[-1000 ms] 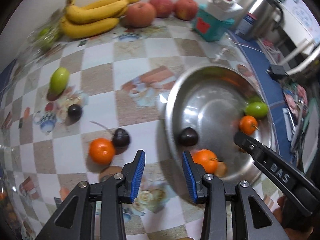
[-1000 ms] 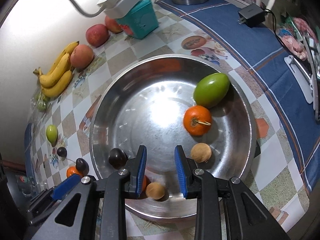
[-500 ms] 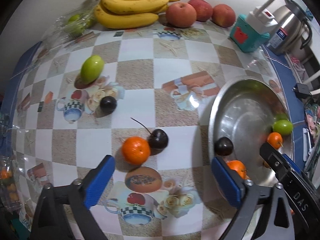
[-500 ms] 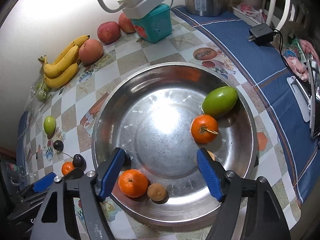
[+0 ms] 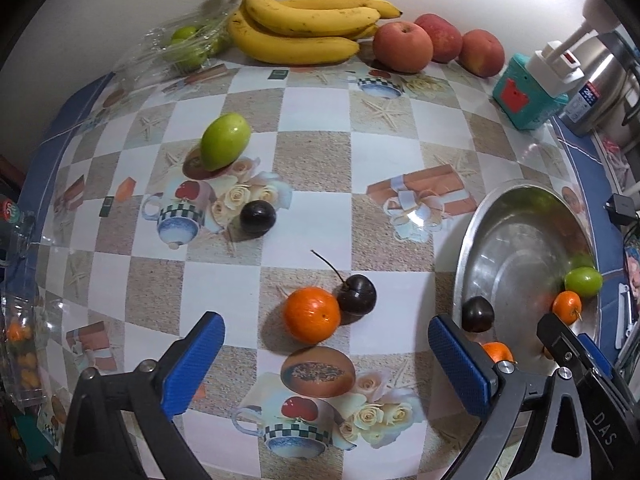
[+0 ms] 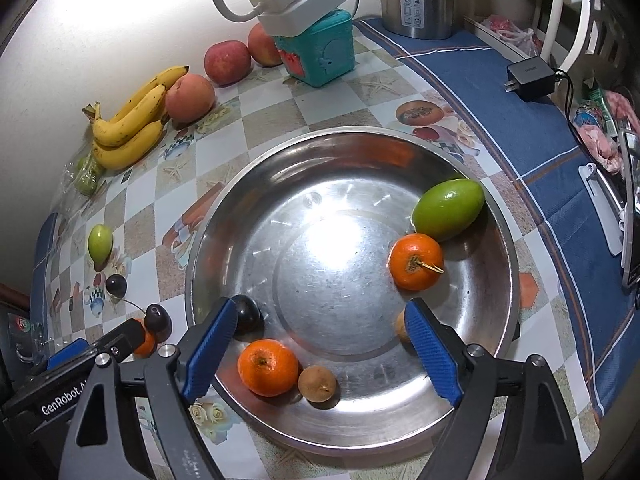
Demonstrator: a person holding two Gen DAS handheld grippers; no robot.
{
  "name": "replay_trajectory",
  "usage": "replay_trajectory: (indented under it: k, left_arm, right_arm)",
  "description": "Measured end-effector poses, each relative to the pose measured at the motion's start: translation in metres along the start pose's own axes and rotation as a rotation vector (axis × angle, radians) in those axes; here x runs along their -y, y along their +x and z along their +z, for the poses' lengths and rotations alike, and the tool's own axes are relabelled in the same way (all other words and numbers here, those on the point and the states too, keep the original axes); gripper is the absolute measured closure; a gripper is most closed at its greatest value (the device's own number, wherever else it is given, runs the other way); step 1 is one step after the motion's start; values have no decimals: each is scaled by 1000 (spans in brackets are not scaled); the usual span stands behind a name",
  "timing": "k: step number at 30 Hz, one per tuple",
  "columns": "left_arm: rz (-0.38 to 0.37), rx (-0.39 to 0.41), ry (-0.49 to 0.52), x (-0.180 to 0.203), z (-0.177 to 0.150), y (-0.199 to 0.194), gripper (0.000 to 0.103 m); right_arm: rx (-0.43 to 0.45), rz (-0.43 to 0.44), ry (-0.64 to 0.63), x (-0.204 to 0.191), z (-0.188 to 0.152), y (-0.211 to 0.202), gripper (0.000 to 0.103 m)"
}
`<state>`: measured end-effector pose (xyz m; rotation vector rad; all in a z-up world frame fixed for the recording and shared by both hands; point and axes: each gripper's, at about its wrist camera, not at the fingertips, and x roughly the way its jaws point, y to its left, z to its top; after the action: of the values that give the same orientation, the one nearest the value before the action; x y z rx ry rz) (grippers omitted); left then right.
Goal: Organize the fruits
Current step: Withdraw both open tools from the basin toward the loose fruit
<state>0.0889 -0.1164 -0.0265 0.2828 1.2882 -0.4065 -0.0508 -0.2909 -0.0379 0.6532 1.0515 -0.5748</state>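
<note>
Left gripper (image 5: 326, 344) jaws wide apart, nothing gripped, above an orange (image 5: 312, 314) touching a dark cherry (image 5: 357, 294) on the tablecloth (image 5: 316, 156). Right gripper (image 6: 316, 344) jaws opening, empty, over the metal bowl (image 6: 500, 380); a second orange (image 6: 268, 367) and a brown fruit (image 6: 317, 383) lie below, apart from the pads
</note>
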Motion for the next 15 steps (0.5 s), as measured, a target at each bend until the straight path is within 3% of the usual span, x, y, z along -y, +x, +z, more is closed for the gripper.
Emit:
replay_trajectory:
  k: [10, 11, 12, 15]
  left_arm:
    - [29, 17, -38, -19, 5, -3, 0]
    - [33, 18, -40, -21, 6, -3, 0]
    - [38, 19, -40, -24, 6, -3, 0]
    - [47, 24, -40, -32, 9, -3, 0]
  right_arm:
    - [2, -10, -6, -1, -2, 1, 16]
    - [3, -11, -7, -1, -2, 1, 14]
    - [3, -14, -7, -1, -2, 1, 3]
    - [6, -21, -8, -1, -2, 1, 0]
